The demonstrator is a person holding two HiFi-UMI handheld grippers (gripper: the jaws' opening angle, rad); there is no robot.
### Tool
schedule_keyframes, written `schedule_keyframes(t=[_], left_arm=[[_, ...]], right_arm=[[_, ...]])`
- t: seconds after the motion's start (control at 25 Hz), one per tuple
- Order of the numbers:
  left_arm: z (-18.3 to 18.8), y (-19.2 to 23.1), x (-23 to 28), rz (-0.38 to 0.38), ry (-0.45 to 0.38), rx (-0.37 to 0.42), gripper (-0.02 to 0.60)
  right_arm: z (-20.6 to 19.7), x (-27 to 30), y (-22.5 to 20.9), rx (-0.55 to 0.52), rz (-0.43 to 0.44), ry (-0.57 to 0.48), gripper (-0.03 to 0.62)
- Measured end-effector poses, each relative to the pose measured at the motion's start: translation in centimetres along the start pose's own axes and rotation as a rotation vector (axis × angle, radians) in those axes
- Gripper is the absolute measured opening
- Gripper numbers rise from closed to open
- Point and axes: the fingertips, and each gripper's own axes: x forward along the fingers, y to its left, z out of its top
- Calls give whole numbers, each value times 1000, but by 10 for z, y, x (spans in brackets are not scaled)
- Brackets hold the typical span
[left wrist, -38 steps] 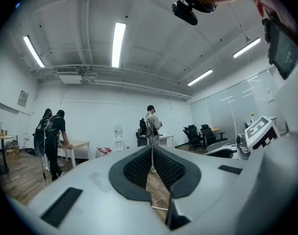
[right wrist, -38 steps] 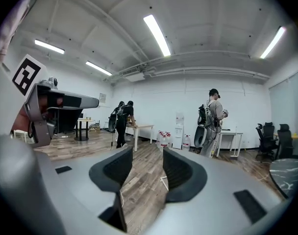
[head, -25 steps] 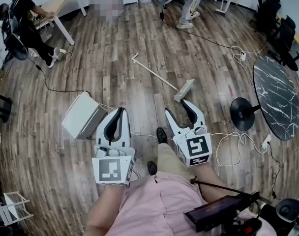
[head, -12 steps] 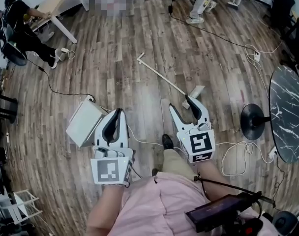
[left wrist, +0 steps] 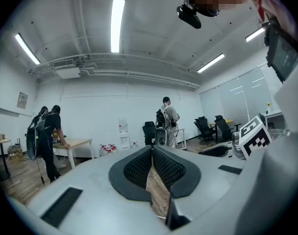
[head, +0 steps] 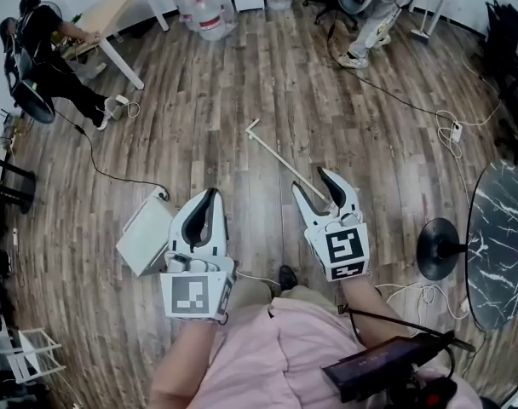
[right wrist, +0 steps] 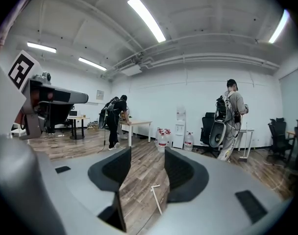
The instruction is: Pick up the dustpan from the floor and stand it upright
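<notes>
A: Looking down, where does the dustpan (head: 280, 155) lie?
B: Flat on the wood floor (head: 242, 75) ahead of you; its long handle (right wrist: 156, 199) points away, and your right gripper (head: 313, 184) covers its pan end; that gripper's fingers (head: 334, 192) stand wide apart, empty, the handle showing on the floor beyond them.
A: And your left gripper (head: 210, 196)?
B: Left of the dustpan, fingers (head: 199, 220) closed tip to tip on nothing; a white box (head: 144, 227) lies just beside it, farther left of the dustpan.
A: What else lies round the dustpan?
B: Water bottles (head: 204, 7) well beyond its handle tip; a black pedestal base (head: 436, 248) and a marble table (head: 497, 228) well to its right; a cable (head: 123, 180) trails far left of it.
</notes>
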Motion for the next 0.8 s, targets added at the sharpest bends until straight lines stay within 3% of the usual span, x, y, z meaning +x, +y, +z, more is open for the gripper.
schedule_keyframes(t=[0.4, 0.8], left_arm=[[-27, 49, 69, 21, 31, -18, 20], [-60, 174, 212, 36, 55, -34, 20]], right_arm=[[-9, 78, -26, 1, 3, 41, 209], [5, 241, -59, -11, -24, 55, 183]])
